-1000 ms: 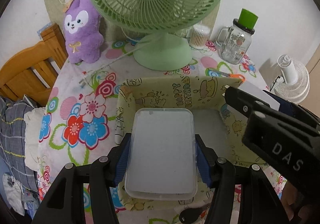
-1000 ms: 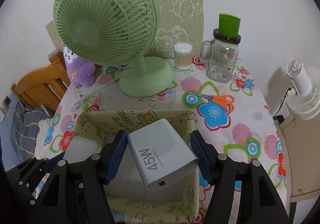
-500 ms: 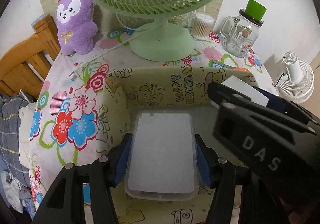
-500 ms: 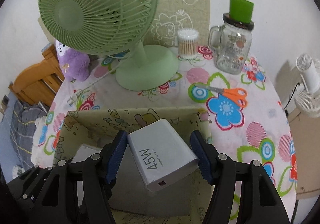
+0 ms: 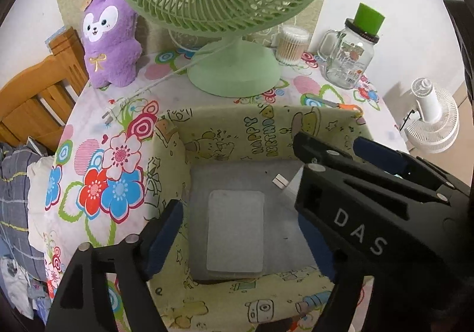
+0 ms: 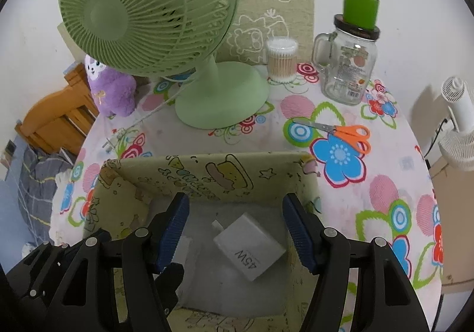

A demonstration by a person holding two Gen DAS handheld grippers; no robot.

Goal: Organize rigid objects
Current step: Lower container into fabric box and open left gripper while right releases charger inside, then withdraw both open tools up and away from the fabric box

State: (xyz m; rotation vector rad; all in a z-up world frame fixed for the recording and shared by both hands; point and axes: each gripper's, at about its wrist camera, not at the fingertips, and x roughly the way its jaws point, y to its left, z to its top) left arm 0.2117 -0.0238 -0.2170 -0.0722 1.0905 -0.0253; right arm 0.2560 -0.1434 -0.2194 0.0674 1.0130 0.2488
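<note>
I have just let go of both things. A moment ago my left gripper (image 5: 237,231) was pinching the clear box (image 5: 235,231), and my right gripper (image 6: 234,228) was pinching the white charger (image 6: 250,246). Now both grippers are spread wide and hold nothing.

The box lies flat on the floor of the bin (image 5: 225,136), near its left wall. The charger lies on the bin floor too, close to the right wall, with its plug pins pointing at the back wall. So two hard things are put away, and I think my hands are free to fetch more.

The bin sits at the near edge of the tabletop (image 6: 385,189). Behind it, near the back edge, stand the fan (image 6: 219,106), the swab tub (image 6: 281,60) and the jar (image 6: 345,71).

My right view shows the whole charger and the scissors (image 6: 340,132) lying on the tabletop past the bin's back right corner. They may be next. That view hides most of the box behind my left gripper.

My left view shows the whole box, but my right gripper covers nearly all of the charger, and the bin wall hides most of the scissors.
</note>
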